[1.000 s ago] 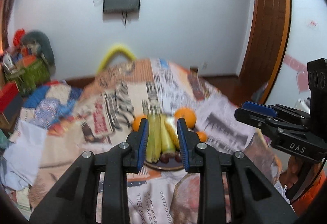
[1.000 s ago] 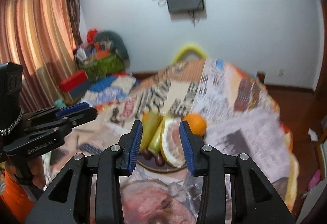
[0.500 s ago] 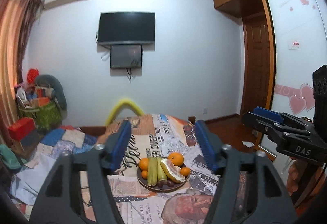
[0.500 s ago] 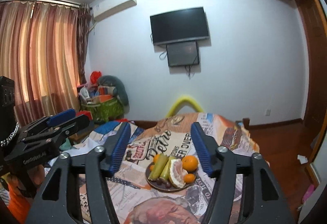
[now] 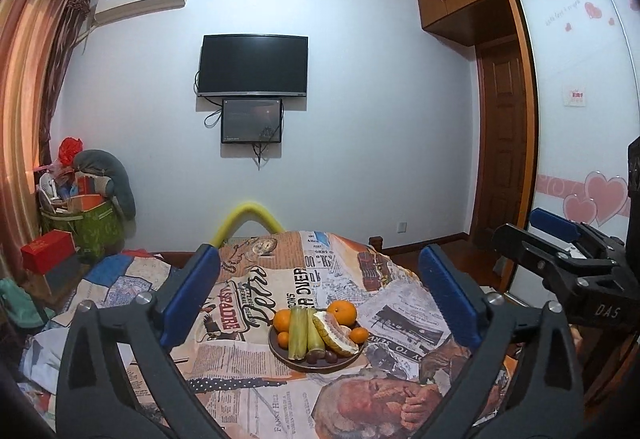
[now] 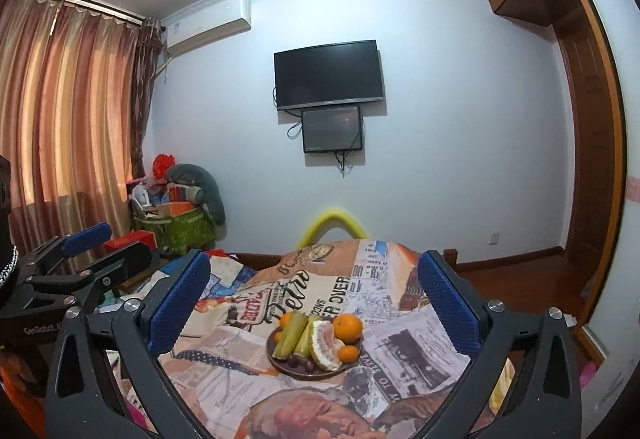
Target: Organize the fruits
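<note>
A dark plate (image 5: 316, 367) (image 6: 297, 373) on the newspaper-print cloth holds several oranges (image 5: 342, 313) (image 6: 348, 327), two green stalks (image 5: 298, 331) (image 6: 290, 333), a peeled pomelo piece (image 5: 334, 331) (image 6: 322, 343) and dark grapes (image 5: 320, 357) (image 6: 300, 361). My left gripper (image 5: 318, 259) hovers well short of the plate, its jaws opening wide with nothing between them. My right gripper (image 6: 314, 263) hangs beside it at the same distance, its jaws also opening and empty. Each gripper shows at the edge of the other's view: the right gripper (image 5: 560, 239), the left gripper (image 6: 92, 251).
The cloth-covered table (image 5: 280, 279) ends ahead at a yellow curved chair back (image 5: 250, 213). A green basket of clutter (image 5: 84, 223) and a red box (image 5: 46, 253) stand at the left wall. A TV (image 5: 254, 65) hangs ahead; a wooden door (image 5: 502, 143) is on the right.
Both grippers have drawn back and risen from just over the plate, tilting up towards level. Their jaws have gone from nearly shut to wide apart. The fruit has stayed on the plate.
</note>
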A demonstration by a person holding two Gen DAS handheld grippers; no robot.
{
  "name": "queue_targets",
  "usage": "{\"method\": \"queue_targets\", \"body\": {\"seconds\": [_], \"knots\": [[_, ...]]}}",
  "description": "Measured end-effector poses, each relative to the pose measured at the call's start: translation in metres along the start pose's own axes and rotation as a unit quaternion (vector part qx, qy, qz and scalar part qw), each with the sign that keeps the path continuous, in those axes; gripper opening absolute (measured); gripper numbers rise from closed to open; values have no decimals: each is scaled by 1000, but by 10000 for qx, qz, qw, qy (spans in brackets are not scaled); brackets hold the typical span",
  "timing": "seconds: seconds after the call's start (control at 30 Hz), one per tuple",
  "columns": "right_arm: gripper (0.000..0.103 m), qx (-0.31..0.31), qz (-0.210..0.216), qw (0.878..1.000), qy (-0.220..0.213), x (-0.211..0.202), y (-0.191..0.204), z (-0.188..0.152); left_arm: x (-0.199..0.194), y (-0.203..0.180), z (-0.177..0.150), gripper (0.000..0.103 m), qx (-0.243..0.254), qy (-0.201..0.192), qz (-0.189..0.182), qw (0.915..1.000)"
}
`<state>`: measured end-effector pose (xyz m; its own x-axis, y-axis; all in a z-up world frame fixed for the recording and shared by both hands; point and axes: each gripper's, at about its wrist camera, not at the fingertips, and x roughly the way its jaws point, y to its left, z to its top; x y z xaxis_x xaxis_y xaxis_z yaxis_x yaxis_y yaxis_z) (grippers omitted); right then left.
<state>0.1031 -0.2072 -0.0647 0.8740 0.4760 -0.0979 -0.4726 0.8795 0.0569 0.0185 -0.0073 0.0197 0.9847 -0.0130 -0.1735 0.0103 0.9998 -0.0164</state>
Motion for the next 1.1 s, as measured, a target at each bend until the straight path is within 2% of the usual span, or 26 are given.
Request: {"method": "queue_targets", "body": {"seconds": [0.27, 1.1], "knots": [[103, -26, -25, 10000, 44, -11, -2, -8, 1, -2, -3, 103, -9, 24, -5, 10000], [103, 34, -64, 9999, 84, -12, -3, -3, 2, 0, -3, 103, -23, 43, -45, 10000]]}}
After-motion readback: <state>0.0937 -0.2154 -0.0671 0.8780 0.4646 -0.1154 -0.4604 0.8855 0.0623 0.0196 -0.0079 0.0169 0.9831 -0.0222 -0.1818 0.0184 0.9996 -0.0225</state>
